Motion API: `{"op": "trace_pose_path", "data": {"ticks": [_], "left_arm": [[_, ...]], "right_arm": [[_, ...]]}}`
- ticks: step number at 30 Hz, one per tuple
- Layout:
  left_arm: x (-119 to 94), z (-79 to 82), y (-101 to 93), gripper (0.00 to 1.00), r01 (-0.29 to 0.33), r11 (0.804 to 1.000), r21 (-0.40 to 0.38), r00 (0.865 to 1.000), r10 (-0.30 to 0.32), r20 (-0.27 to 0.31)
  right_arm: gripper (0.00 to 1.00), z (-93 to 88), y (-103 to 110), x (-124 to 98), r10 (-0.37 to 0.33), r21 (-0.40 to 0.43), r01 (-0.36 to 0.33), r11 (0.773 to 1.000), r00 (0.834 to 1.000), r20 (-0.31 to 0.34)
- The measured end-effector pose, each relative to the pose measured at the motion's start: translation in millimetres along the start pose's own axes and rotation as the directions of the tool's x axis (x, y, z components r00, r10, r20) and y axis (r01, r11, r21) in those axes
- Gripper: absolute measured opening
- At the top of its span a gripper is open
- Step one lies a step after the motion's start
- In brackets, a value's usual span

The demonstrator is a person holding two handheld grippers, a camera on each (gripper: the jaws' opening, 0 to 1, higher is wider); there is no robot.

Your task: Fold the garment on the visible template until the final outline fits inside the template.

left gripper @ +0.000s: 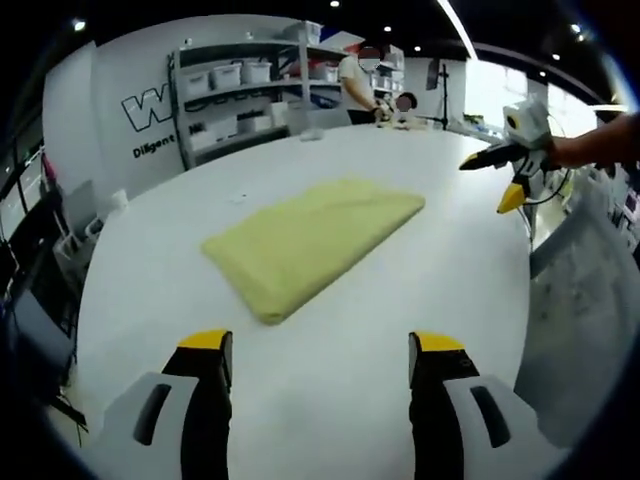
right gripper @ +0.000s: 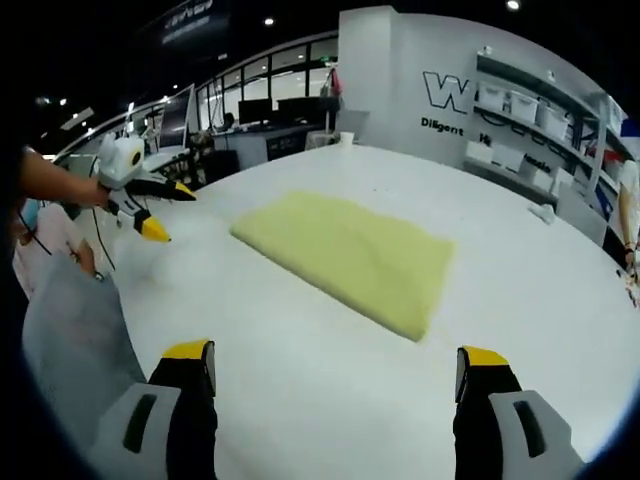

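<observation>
Your desk (left gripper: 330,340) is a wide white round top, most of it bare. The yellow garment (left gripper: 310,240) lies flat near its middle, folded into a thick oblong, well apart from both of your tongs; in the right gripper view the same garment (right gripper: 350,255) sits ahead of the jaws with open desk (right gripper: 330,390) between. No template outline can be made out on the white surface.

Against the far wall, shelves (left gripper: 240,95) carry white bins (lettering on the wall beside them is partly cut off). A person (left gripper: 357,85) stands at the desk's far edge.

Your left tongs (left gripper: 320,365) stand wide open over the desk, jaws well apart, nothing between them. Your right tongs (right gripper: 335,375) are spread just as wide, also empty. In the left gripper view your right tongs (left gripper: 515,170) show at the right above the desk edge, gripped by your hand (left gripper: 590,145); in the right gripper view your left tongs (right gripper: 150,205) show at the left.
</observation>
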State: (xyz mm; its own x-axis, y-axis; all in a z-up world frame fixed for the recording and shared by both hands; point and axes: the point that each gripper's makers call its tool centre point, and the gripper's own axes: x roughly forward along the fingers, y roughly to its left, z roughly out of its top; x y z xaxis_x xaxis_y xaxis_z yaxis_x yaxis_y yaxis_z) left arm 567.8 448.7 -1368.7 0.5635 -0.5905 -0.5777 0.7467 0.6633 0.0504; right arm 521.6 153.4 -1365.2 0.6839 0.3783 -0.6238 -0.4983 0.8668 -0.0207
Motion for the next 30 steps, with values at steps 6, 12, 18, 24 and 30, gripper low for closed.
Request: {"op": "trace_pose_path", "data": {"ticks": [6, 12, 18, 24, 30], "left_arm": [[-7, 7.9, -6.5, 0.77, 0.0, 0.999, -0.039, 0.999, 0.002, 0.043], [-11, 11.6, -13.5, 0.79, -0.028, 0.997, -0.066, 0.997, 0.033, 0.069], [-17, 3.7, -25.6, 0.83, -0.072, 0.991, -0.116, 0.995, 0.08, 0.061], [-28, 4.3, -34.6, 0.86, -0.142, 0.978, -0.154, 0.986, 0.154, 0.071], [-40, 6.0, -43.9, 0.96, -0.214, 0.96, -0.182, 0.965, 0.236, 0.112]], "right_arm": [[0.99, 6.8, 8, -7, -0.016, 0.023, 0.015, 1.0, 0.999, 0.041], [0.99, 5.5, 10, -7, 0.004, 0.003, -0.004, 1.0, 0.999, 0.046], [0.99, 4.3, 5, -17, -0.001, 0.039, -0.001, 0.999, 0.998, 0.069], [0.99, 5.0, 15, -28, -0.023, 0.044, 0.019, 0.999, 0.994, 0.11], [0.99, 9.4, 30, -36, -0.051, 0.138, 0.023, 0.99, 0.977, 0.208]]}}
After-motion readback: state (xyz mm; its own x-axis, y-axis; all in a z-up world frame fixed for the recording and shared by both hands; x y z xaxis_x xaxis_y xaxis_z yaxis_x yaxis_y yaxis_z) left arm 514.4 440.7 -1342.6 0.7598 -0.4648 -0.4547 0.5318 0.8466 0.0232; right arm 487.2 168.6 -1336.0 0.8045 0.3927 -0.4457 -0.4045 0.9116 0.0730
